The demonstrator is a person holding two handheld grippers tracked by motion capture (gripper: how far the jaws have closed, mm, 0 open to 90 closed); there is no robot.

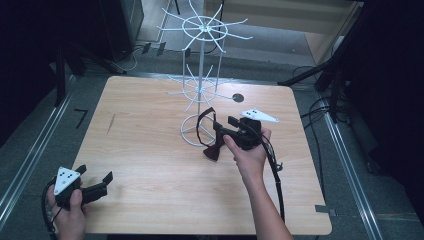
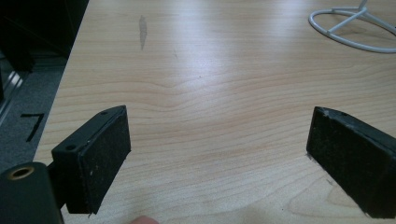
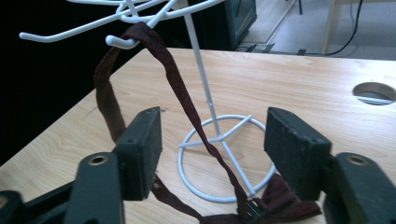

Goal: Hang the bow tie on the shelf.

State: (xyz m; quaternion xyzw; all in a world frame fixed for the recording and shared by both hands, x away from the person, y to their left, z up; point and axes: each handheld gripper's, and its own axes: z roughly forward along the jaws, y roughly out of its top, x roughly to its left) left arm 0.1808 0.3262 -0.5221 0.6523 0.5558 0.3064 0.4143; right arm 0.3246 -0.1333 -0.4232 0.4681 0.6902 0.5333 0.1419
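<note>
A white wire rack (image 1: pixel 200 75) stands on the wooden table (image 1: pixel 150 150), a little beyond its middle, with a round base ring, a thin upright pole and two tiers of hooks that spread out like spokes. A dark red bow tie (image 1: pixel 214 150) lies on the table just beside the base ring, on the side toward the person, and its strap (image 3: pixel 140 51) rises in a loop and hangs over one hook of the lower tier. In the right gripper view the strap goes up from the bow, passes over the hook tip and comes down again on the other side.

The right gripper (image 1: pixel 225 127) is held in the person's right hand (image 1: pixel 250 155) above the table, just beside the rack base and directly over the bow tie. Its jaws stand open — one band of the strap runs through the gap between them, but the pads (image 3: pixel 142 149) do not press on it, and the gripper holds nothing.

The left gripper (image 1: pixel 95 180) is in the left hand (image 1: pixel 70 215) near the front left corner of the table, well apart from the rack. Its jaws are wide open, with only bare wood between them.

A round hole (image 1: pixel 238 98) is in the table top behind the rack — toward the far right.
</note>
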